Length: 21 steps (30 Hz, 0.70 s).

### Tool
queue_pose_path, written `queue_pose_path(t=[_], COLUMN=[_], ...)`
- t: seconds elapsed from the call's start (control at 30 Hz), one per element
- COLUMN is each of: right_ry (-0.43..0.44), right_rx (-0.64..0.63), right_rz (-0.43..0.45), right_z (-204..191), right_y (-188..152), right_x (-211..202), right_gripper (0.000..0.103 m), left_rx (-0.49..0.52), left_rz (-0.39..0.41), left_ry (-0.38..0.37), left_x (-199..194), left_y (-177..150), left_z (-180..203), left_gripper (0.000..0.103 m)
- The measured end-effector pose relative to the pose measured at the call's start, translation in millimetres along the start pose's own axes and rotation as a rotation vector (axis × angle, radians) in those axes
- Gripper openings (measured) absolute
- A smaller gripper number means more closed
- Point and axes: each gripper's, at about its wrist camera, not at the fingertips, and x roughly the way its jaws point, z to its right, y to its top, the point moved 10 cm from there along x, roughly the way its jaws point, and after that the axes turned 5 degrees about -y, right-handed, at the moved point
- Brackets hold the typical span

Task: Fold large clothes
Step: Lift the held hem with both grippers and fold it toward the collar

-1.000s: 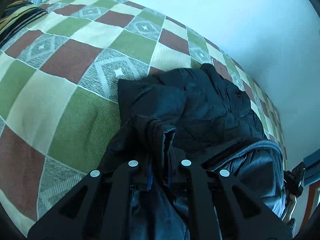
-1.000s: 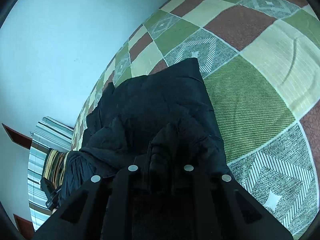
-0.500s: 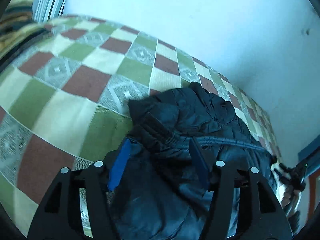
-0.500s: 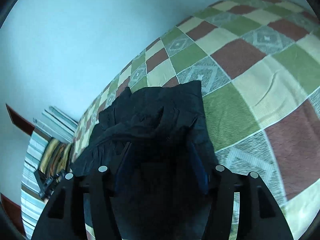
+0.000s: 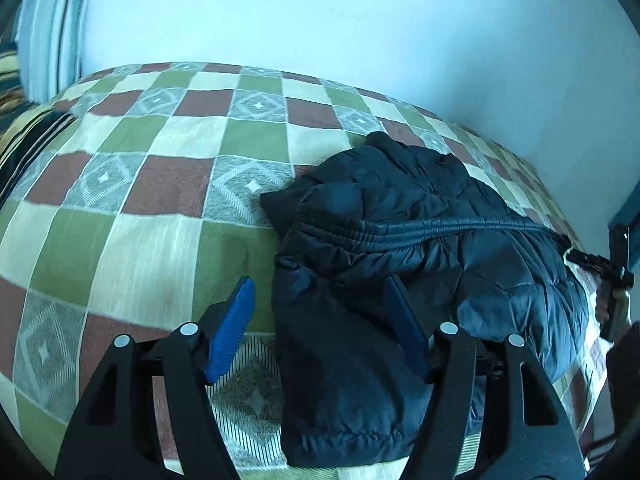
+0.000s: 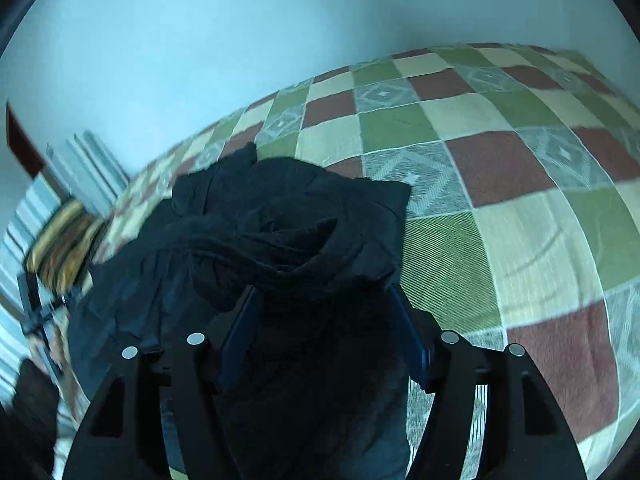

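A dark navy puffer jacket (image 5: 420, 232) lies folded in a bundle on the checked bedspread (image 5: 160, 200), its zipped edge running across the top. My left gripper (image 5: 319, 280) hovers over the jacket's near left corner. Its jaws are opening, and the blue pads (image 5: 232, 320) stand clear of the fabric lying below and between them. In the right wrist view the same jacket (image 6: 280, 232) looks almost black. My right gripper (image 6: 322, 289) hangs over its near end, jaws also opening, with fabric under them but not pinched.
A pale wall (image 5: 320, 12) runs along the bed's far side. Striped pillows and a patterned blanket (image 6: 60, 240) are stacked at one end of the bed. A person's hand (image 5: 618, 308) shows at the right edge of the left wrist view. Bare bedspread (image 6: 520, 220) stretches beyond the jacket.
Both grippers were shut on folds of the jacket; they have opened wide and let go. Both have lifted and drawn back, and the views have rolled more level.
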Motion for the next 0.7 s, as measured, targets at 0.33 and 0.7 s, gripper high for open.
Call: queue_pose_path(t=[0.33, 0.7], right_ry=[0.014, -0.092], right_rx=[-0.034, -0.109], right_rz=[-0.047, -0.012], right_z=[-5.3, -10.2], right_y=[6.5, -0.9], right_x=[27.1, 23.1], right_gripper=[0.065, 0.011], left_rx=[0.040, 0.118], left_rz=[-0.217, -0.144], left_ry=[-0.036, 0.120], left_x=[65.0, 44.7], left_y=[2.6, 8.6], left_z=[-3.6, -3.7], left_gripper=[0.055, 0.006])
